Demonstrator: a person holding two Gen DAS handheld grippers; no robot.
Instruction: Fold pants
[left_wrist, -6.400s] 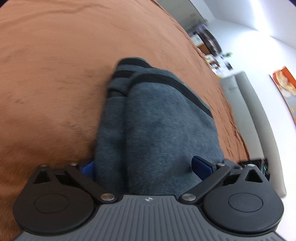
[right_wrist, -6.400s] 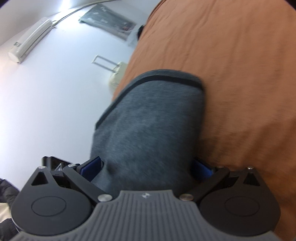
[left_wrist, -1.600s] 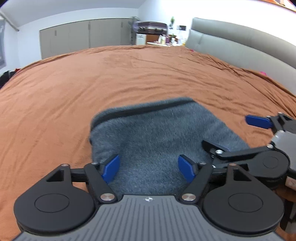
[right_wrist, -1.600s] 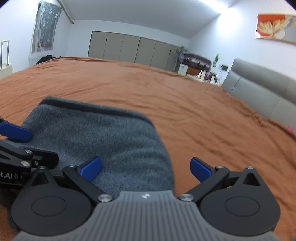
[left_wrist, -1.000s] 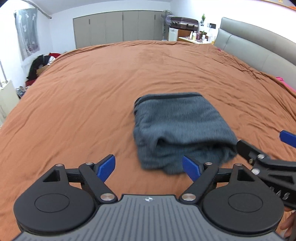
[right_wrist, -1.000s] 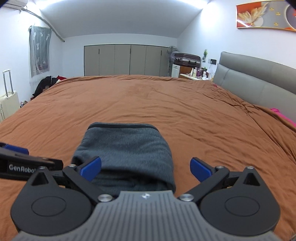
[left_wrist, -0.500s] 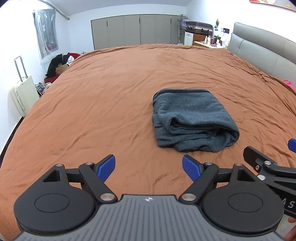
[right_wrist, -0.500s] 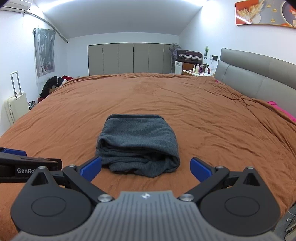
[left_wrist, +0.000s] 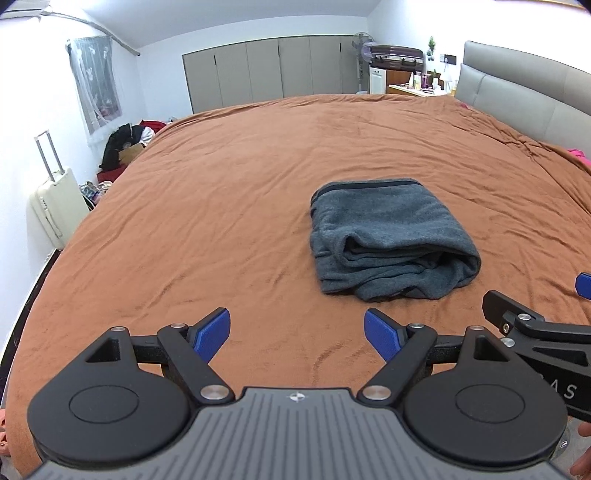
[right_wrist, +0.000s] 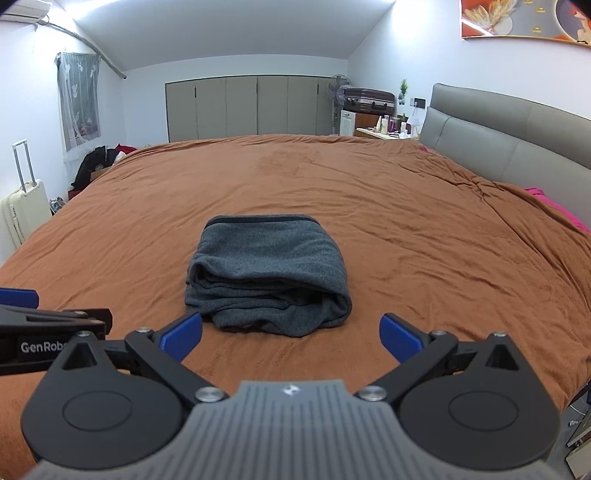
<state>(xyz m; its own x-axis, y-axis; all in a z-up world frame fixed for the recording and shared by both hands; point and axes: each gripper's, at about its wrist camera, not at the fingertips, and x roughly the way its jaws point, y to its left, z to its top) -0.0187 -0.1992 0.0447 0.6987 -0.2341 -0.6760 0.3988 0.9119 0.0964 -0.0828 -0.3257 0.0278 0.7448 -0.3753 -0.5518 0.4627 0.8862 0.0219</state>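
Note:
The dark grey pants (left_wrist: 391, 236) lie folded into a thick bundle on the brown bedspread (left_wrist: 221, 221). They also show in the right wrist view (right_wrist: 267, 273), straight ahead. My left gripper (left_wrist: 297, 336) is open and empty, held back from the bundle and to its left. My right gripper (right_wrist: 291, 338) is open and empty, just short of the bundle's near edge. Each gripper shows at the edge of the other's view.
A grey padded headboard (right_wrist: 517, 147) runs along the right. A cream suitcase (left_wrist: 55, 206) and a heap of clothes (left_wrist: 125, 144) stand by the left wall. Grey wardrobes (right_wrist: 251, 107) line the far wall. A pink cloth (right_wrist: 554, 206) lies at the bed's right edge.
Both grippers let go of the pants, opened and drew back toward the near edge of the bed. The folded bundle stays where it was laid.

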